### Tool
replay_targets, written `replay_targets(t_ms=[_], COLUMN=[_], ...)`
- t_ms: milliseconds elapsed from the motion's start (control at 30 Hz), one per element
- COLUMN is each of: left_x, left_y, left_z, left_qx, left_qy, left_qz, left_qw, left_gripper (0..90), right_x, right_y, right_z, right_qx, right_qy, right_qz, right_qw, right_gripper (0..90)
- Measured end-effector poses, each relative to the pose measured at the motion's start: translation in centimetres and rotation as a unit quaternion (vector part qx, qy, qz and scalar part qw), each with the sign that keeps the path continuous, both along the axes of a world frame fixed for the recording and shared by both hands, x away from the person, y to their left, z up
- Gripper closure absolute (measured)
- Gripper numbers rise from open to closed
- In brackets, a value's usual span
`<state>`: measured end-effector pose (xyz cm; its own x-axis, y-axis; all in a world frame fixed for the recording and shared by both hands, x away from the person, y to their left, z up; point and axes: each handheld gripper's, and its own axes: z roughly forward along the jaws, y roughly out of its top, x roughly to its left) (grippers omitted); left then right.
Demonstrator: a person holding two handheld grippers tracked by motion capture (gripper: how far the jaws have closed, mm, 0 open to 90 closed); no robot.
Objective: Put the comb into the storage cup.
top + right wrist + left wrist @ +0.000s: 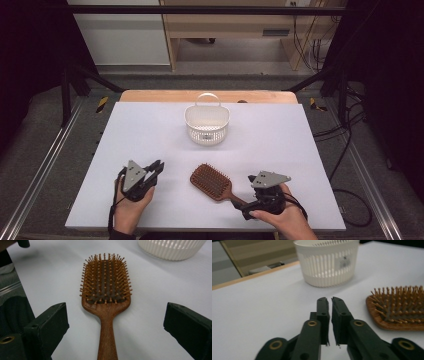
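A brown wooden paddle hairbrush [211,181] lies bristles up on the white table top, handle toward the near right. My right gripper [248,195] is at the end of that handle. In the right gripper view the right gripper [115,307] is wide open, and the handle of the hairbrush [106,285] runs between the jaws without touching either. My left gripper [157,165] sits to the left of the brush head, apart from it. In the left gripper view the left gripper [329,300] has a narrow gap between its pads, with nothing in it, and the hairbrush [398,307] lies to its right.
A white slotted plastic basket [207,125] with a handle stands upright at the back middle of the table [150,130], also seen as the basket [327,262] ahead of my left gripper. Metal rails run along both sides. Cables [345,150] lie on the floor at right.
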<state>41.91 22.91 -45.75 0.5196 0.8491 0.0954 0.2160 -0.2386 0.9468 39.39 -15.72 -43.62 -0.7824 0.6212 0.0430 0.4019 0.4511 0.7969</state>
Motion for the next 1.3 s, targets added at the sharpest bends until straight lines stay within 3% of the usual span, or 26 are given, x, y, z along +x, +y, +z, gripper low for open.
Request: replay_targets(t_ms=[33,67,100,133,167,267,300,333,400,500,600,767,900,933,1033,1300], left_x=[-0.3,-0.8,-0.8,-1.2,-1.4,-1.8,-1.9,-1.9,-1.8,-1.6,-1.6,-1.1,-1.1,-1.1,-1.3,-1.3], left_y=[0.6,1.7,1.7,2.5,2.9,3.4,3.6,3.7,3.8,3.9,4.0,3.5,3.3,3.3,2.9,2.6], left_z=[-0.1,-0.3,-0.3,-0.4,-0.4,-0.3,-0.2,-0.1,-0.2,-0.4,-0.4,-1.0,-1.0,-1.0,-1.0,-1.0], left_qx=[0.005,-0.010,-0.010,-0.026,-0.035,-0.046,-0.046,-0.043,-0.039,-0.040,-0.038,-0.004,-0.001,0.002,0.026,0.031], left_qy=[-0.011,-0.022,-0.022,-0.022,-0.022,-0.032,-0.039,-0.045,-0.051,-0.044,-0.043,-0.023,-0.022,-0.023,-0.031,-0.032], left_qz=[0.018,0.037,0.037,0.061,0.070,0.080,0.082,0.084,0.088,0.090,0.087,0.081,0.072,0.072,0.070,0.058], left_qw=[0.9998,0.9990,0.9990,0.9975,0.9967,0.9952,0.9948,0.9945,0.9940,0.9942,0.9945,0.9965,0.9971,0.9971,0.9967,0.9973], left_gripper=[67.2,54.5,48.3,40.0,31.6,14.5,14.5,7.2,5.2,3.7,2.5,2.5,2.5,2.5,2.5,2.4], right_x=[0.0,0.2,0.2,0.4,0.6,0.9,0.9,1.2,1.5,1.9,2.2,2.6,2.7,2.7,2.8,2.8], right_y=[0.0,0.6,0.6,1.1,1.3,1.8,1.8,2.1,2.4,2.6,2.7,3.2,3.4,3.5,3.7,4.4], right_z=[0.0,0.0,0.0,-0.1,-0.1,-0.3,-0.3,-0.4,-0.5,-0.7,-0.8,-1.1,-1.3,-1.3,-1.3,-1.6], right_qx=[0.000,-0.012,-0.012,-0.026,-0.035,-0.055,-0.055,-0.065,-0.080,-0.098,-0.104,-0.125,-0.134,-0.140,-0.145,-0.167], right_qy=[0.000,0.010,0.010,0.017,0.020,0.034,0.034,0.047,0.054,0.064,0.070,0.089,0.097,0.099,0.100,0.120], right_qz=[0.000,0.007,0.007,0.011,0.012,0.010,0.010,0.013,0.011,0.011,0.014,0.014,0.018,0.022,0.023,0.030], right_qw=[1.0000,0.9999,0.9999,0.9995,0.9991,0.9979,0.9979,0.9967,0.9953,0.9931,0.9921,0.9880,0.9861,0.9850,0.9842,0.9782], right_gripper=[6.0,6.5,6.5,6.7,7.1,8.1,8.1,10.0,10.7,11.8,13.9,20.9,26.4,31.6,35.3,43.5])
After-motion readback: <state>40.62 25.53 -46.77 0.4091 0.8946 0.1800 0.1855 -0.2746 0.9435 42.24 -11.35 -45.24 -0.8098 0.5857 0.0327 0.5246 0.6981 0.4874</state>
